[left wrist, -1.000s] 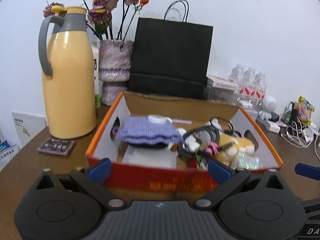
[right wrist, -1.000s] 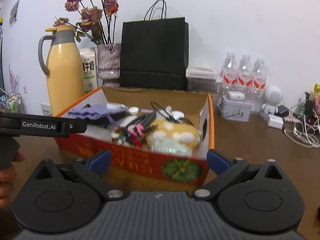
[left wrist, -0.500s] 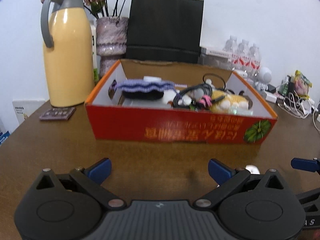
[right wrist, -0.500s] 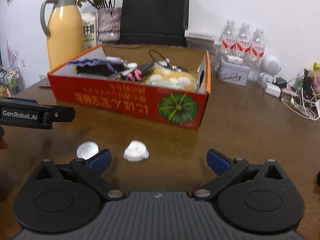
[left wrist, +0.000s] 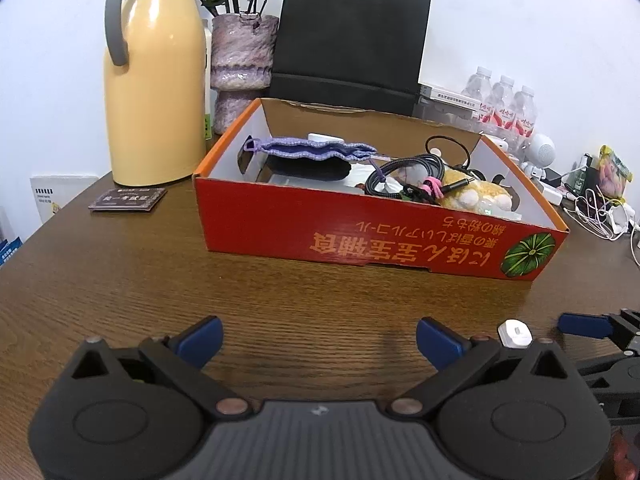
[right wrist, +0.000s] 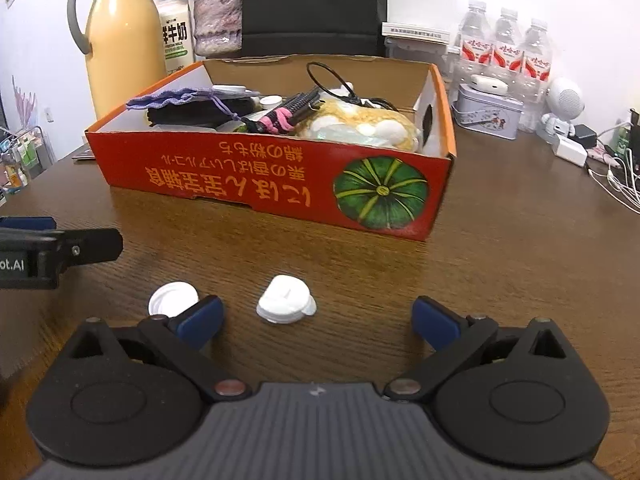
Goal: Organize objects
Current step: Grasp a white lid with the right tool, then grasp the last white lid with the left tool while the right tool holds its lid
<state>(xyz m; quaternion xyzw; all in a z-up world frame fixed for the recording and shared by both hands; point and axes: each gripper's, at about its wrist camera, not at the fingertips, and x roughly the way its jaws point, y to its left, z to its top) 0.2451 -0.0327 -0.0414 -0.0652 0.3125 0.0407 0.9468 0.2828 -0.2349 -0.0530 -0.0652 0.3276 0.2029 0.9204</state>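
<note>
Yellow and tall, a jug (left wrist: 154,80) stands at the far left of the wooden table (left wrist: 120,280), with a small dark card (left wrist: 128,199) lying flat just in front of it. To its right is a purple vase (left wrist: 243,56), then a black paper bag (left wrist: 348,40) against the wall. In front of these sits the red cardboard box (left wrist: 360,236), holding a purple cloth pouch (left wrist: 316,148), coiled black cables (left wrist: 404,172) and a yellow plush toy (left wrist: 476,196).

Nearer, the left gripper (left wrist: 318,338) hangs over bare wood, jaws wide apart and empty. A white round lid (right wrist: 173,299) lies just beside the right gripper's left finger. The right gripper (right wrist: 318,322) has its jaws closing; a white cap (right wrist: 286,299) lies on the table just ahead of the gap, untouched. Water bottles (right wrist: 507,52) and white cables (right wrist: 616,184) crowd the far right.
</note>
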